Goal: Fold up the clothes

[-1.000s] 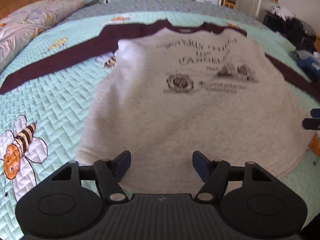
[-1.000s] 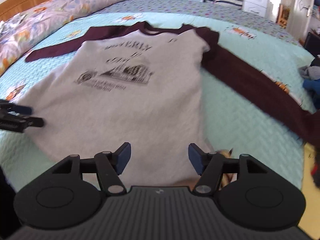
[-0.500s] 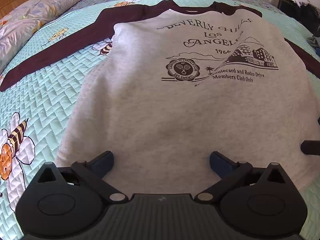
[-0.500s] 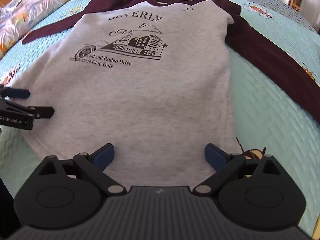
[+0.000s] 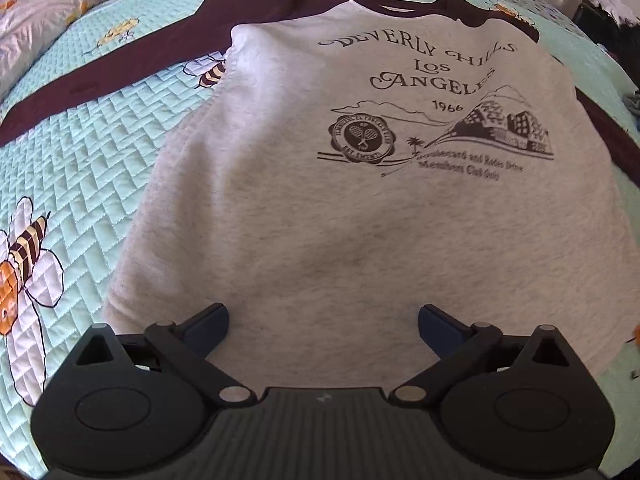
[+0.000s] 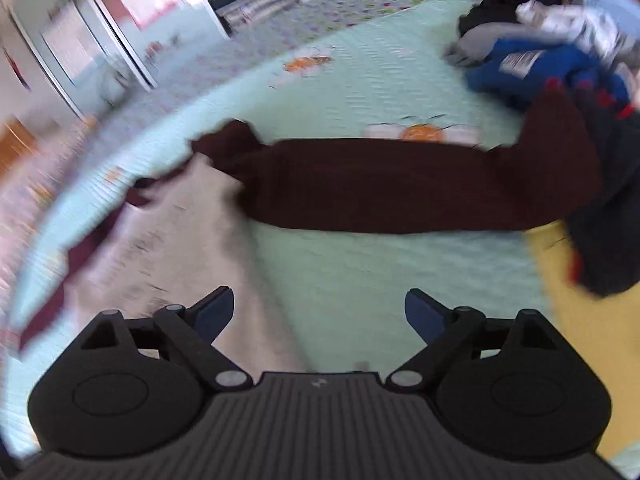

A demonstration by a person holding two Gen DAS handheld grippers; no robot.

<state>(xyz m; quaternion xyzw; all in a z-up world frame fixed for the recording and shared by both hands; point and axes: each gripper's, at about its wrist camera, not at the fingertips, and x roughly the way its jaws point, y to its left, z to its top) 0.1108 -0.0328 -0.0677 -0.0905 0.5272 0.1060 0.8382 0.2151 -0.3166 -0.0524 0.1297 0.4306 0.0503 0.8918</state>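
A grey sweatshirt (image 5: 340, 220) with maroon sleeves and a "Beverly Hills Los Angeles" print lies flat, front up, on the bed. Its left sleeve (image 5: 120, 76) stretches out to the left. My left gripper (image 5: 323, 314) hovers over the bottom hem, open, with nothing between its fingers. In the blurred right wrist view the right sleeve (image 6: 400, 184) lies straight across the quilt, and the grey body (image 6: 192, 240) is at the left. My right gripper (image 6: 319, 298) is over the body's right edge; its wide jaws are closing slightly on nothing.
The bed has a mint quilted bedspread (image 5: 80, 168) with bee patterns. A pillow (image 5: 48, 4) lies at the far left. A pile of blue, dark and white clothes (image 6: 560, 64) sits past the right sleeve's cuff. Wardrobes stand behind the bed.
Both grippers opened wide and let go of the hem. The left one moved in lower over the shirt. The right one swung and rolled away to the right, now facing the right sleeve.
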